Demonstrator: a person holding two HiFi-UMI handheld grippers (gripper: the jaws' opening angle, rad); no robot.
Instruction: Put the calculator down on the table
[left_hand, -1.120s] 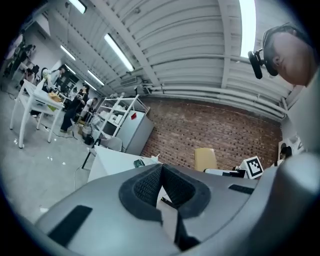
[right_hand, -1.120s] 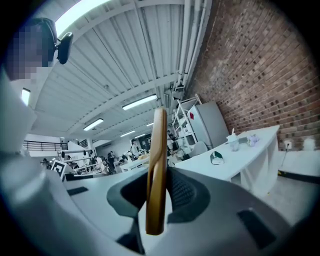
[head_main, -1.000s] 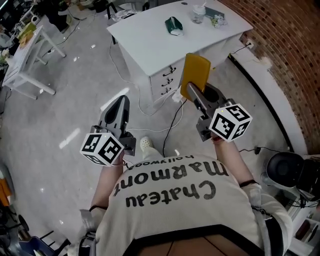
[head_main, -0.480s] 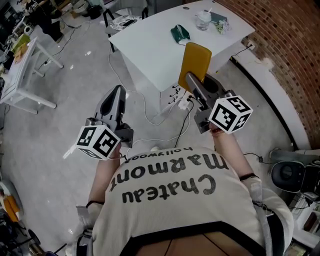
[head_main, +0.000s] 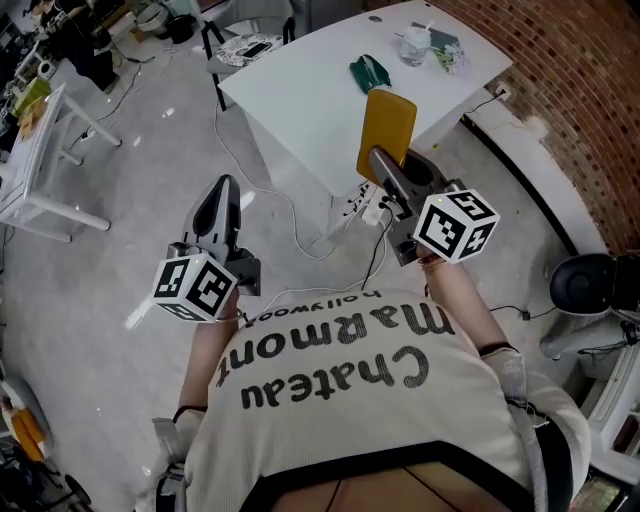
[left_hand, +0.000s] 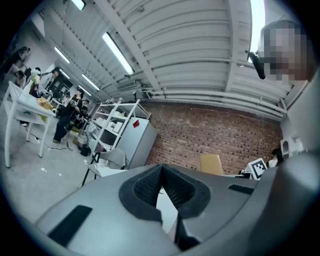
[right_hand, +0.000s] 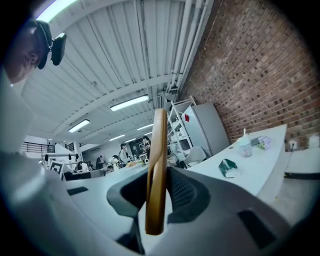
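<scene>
The calculator (head_main: 388, 125) is a flat yellow slab. It stands on edge in the air, with my right gripper (head_main: 383, 163) shut on its lower end. In the right gripper view the calculator (right_hand: 158, 165) shows as a thin yellow edge rising between the dark pads of the right gripper (right_hand: 159, 192). It hangs over the floor, just short of the near corner of the white table (head_main: 300, 95). My left gripper (head_main: 221, 187) is over the floor to the left, shut and holding nothing. The left gripper (left_hand: 161, 168) shows its pads meeting at the tip.
A green object (head_main: 370, 72) and a clear cup (head_main: 415, 45) are on the table's far part. Cables and a power strip (head_main: 365, 203) lie on the floor below the table. A brick wall (head_main: 590, 110) runs on the right. Another white table (head_main: 40, 140) stands far left.
Both grippers and the person have moved closer to the white table. The calculator stays gripped in the right gripper.
</scene>
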